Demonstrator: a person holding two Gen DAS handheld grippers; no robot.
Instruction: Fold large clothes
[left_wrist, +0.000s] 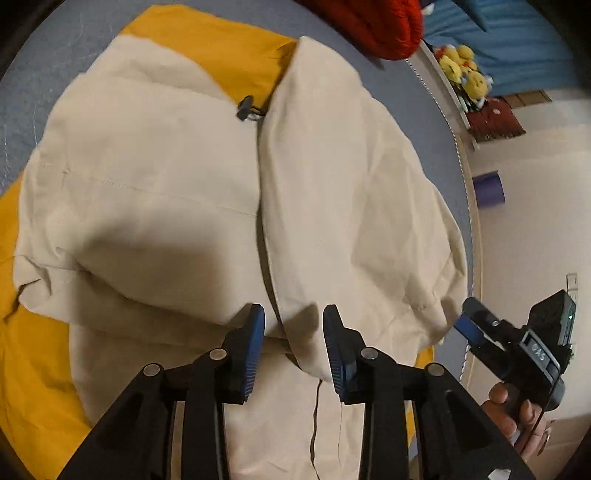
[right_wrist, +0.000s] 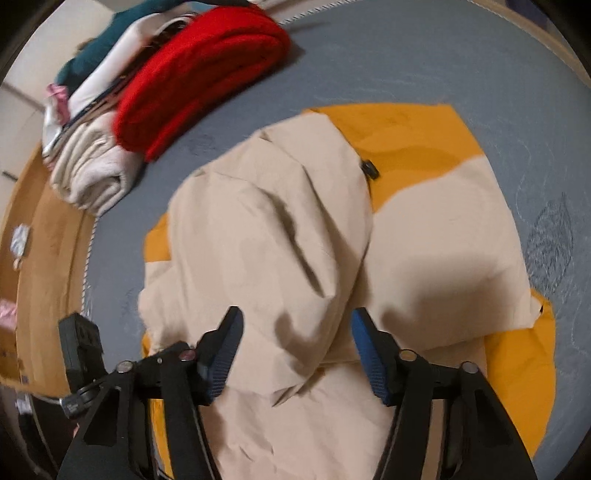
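The cream and mustard jacket (left_wrist: 177, 177) lies spread on the grey-blue bed (right_wrist: 424, 62), its two cream panels folded in to meet along a centre line running from 12 to 6 o'clock in the left wrist view, with mustard fabric showing at 11 o'clock and along the 8 o'clock edge. A small black cord toggle (left_wrist: 245, 108) sits near the top of that centre line. A pile of folded clothes, the red knit (right_wrist: 199, 70) uppermost, rests at 10 o'clock in the right wrist view, well apart from the jacket

The left tool (left_wrist: 293, 341) hangs just over the lower end of the centre seam, its jaws apart with a cloth ridge between them but no pad visibly pressing. The right tool (right_wrist: 295, 350) hovers over a raised cream fold, jaws apart and empty

The fabric looks like a thin, crisp shell: light, limp, probably rather slick, holding soft creases and billowing where air is trapped. A pinch on a single layer would likely slide, so hems, seams or the doubled lower corners at 5 and 7 o'clock seem the surest holds. Two matched grips should keep the fold square
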